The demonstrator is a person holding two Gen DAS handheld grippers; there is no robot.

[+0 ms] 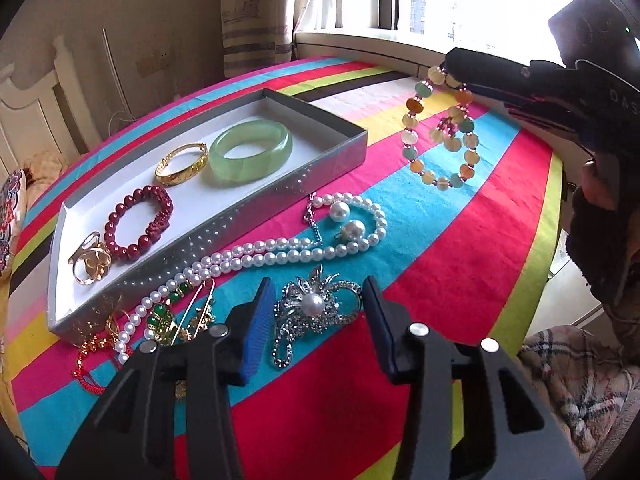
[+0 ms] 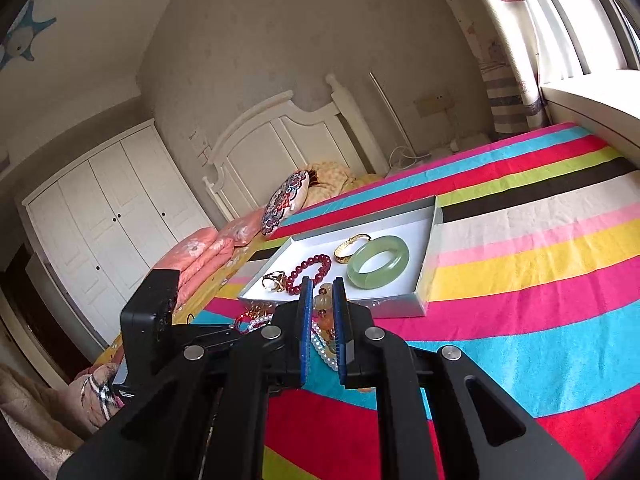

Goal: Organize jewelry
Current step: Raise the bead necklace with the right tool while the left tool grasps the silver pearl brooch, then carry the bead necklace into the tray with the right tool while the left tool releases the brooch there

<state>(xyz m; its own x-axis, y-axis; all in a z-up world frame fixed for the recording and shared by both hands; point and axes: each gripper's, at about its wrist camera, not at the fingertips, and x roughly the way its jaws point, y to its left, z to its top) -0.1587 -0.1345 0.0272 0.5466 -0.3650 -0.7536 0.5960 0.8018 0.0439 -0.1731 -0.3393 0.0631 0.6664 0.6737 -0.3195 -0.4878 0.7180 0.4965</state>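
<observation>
A grey tray (image 1: 256, 210) with a white floor holds a green jade bangle (image 1: 251, 149), a gold bangle (image 1: 182, 164), a dark red bead bracelet (image 1: 138, 220) and a gold ring (image 1: 90, 258). My right gripper (image 1: 448, 66) is shut on a multicoloured bead bracelet (image 1: 440, 132) and holds it in the air to the right of the tray; its beads (image 2: 325, 308) show between the pads. My left gripper (image 1: 318, 292) is open, just above a silver pearl brooch (image 1: 314, 304). A pearl necklace (image 1: 280, 250) lies in front of the tray.
Green-and-gold pieces (image 1: 168, 316) and a red cord piece (image 1: 86, 360) lie at the tray's near left corner. Everything rests on a striped cloth (image 1: 460, 260). A windowsill (image 1: 360, 42) runs behind. The tray also shows in the right wrist view (image 2: 430, 272).
</observation>
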